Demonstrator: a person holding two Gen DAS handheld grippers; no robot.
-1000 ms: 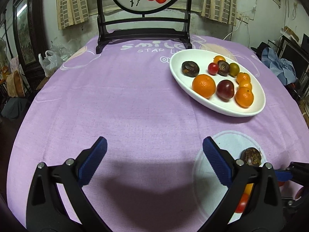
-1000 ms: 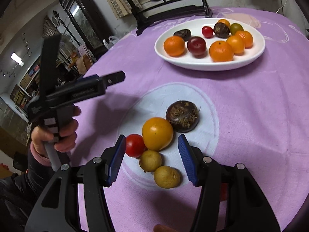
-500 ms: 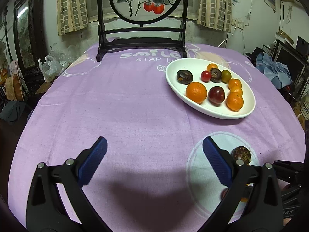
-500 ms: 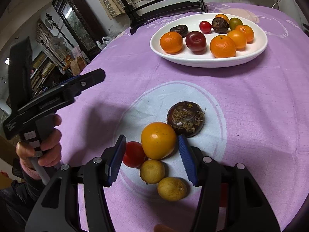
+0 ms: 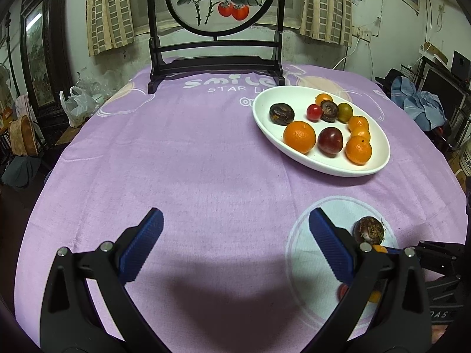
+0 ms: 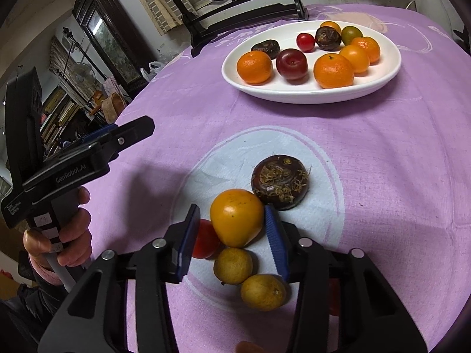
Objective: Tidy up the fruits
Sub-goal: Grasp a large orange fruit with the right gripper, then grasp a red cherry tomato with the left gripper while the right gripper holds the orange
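Observation:
A white oval plate (image 6: pixel 391 70) (image 5: pixel 379 158) holds several oranges, a dark red plum, a cherry tomato and dark chestnuts. On a pale printed circle near me lie an orange persimmon (image 6: pixel 237 217), a dark water chestnut (image 6: pixel 280 185) (image 5: pixel 369 230), a red tomato (image 6: pixel 204 239) and two yellow-brown fruits (image 6: pixel 233 265) (image 6: pixel 263 291). My right gripper (image 6: pixel 234 231) is open, its blue pads on either side of the persimmon, not pressing it. My left gripper (image 5: pixel 235 245) is open and empty over bare cloth; it also shows in the right wrist view (image 6: pixel 123 138).
A purple cloth (image 5: pixel 191 161) covers the round table. A dark wooden screen stand with painted persimmons (image 5: pixel 216 29) stands at the far edge. Cluttered furniture and bags surround the table on the left and right.
My right gripper has moved forward and down, so its pads now flank the persimmon. My left gripper has drawn back and tilted up, still open.

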